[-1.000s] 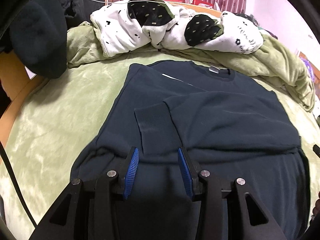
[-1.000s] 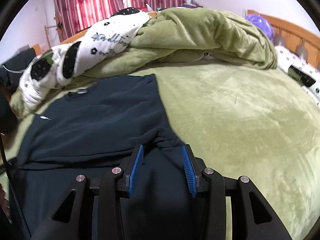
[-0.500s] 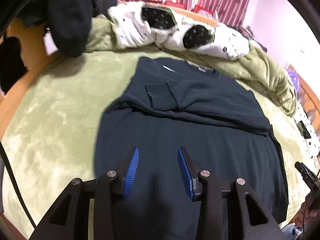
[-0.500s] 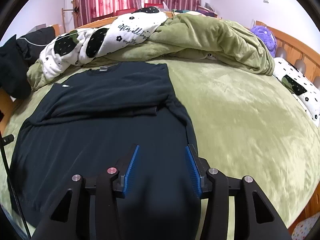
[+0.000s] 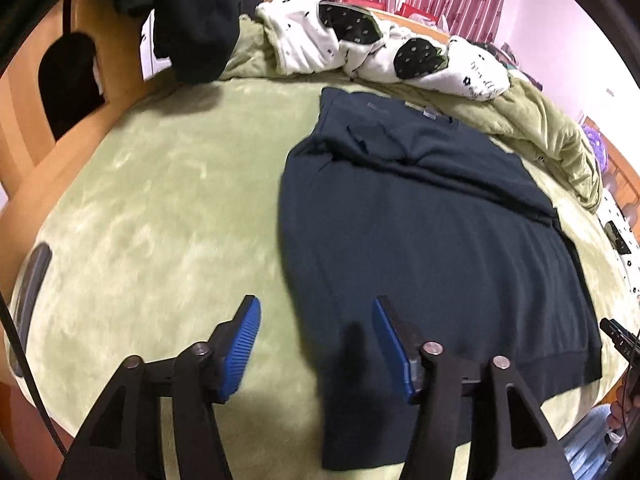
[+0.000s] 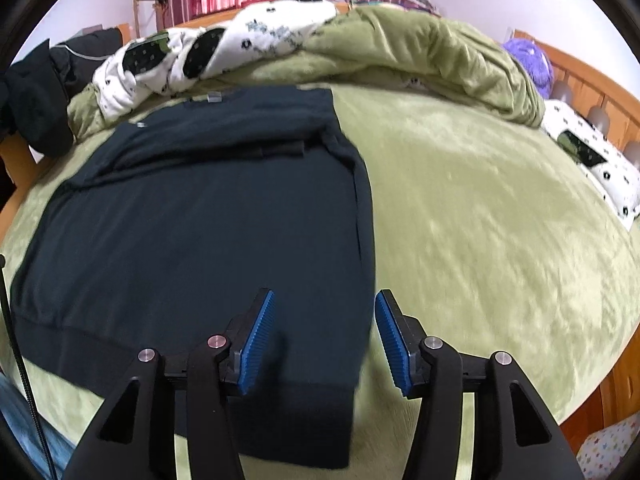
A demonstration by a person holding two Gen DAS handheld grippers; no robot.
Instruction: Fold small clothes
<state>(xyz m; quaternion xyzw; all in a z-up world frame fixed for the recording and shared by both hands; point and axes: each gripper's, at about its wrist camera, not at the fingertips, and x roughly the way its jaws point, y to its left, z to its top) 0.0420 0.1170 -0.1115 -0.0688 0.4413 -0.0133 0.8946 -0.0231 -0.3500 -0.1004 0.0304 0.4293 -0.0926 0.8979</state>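
A dark navy sweatshirt (image 5: 420, 240) lies flat on the green bed cover, collar far, hem near, both sleeves folded across the chest. In the left wrist view my left gripper (image 5: 316, 332) is open and empty above the sweatshirt's near left hem corner. In the right wrist view the sweatshirt (image 6: 200, 232) fills the left half, and my right gripper (image 6: 324, 324) is open and empty above its near right hem corner.
A white and black patterned quilt (image 5: 380, 52) and a bunched green blanket (image 6: 420, 52) lie beyond the collar. Dark clothes (image 5: 192, 20) hang at the far left by the wooden bed frame (image 5: 24, 128). A pillow (image 6: 592, 160) lies at the right.
Both grippers have pulled back from the folded sleeves to the hem end of the sweatshirt and opened wider. The left one has shifted left, the right one right.
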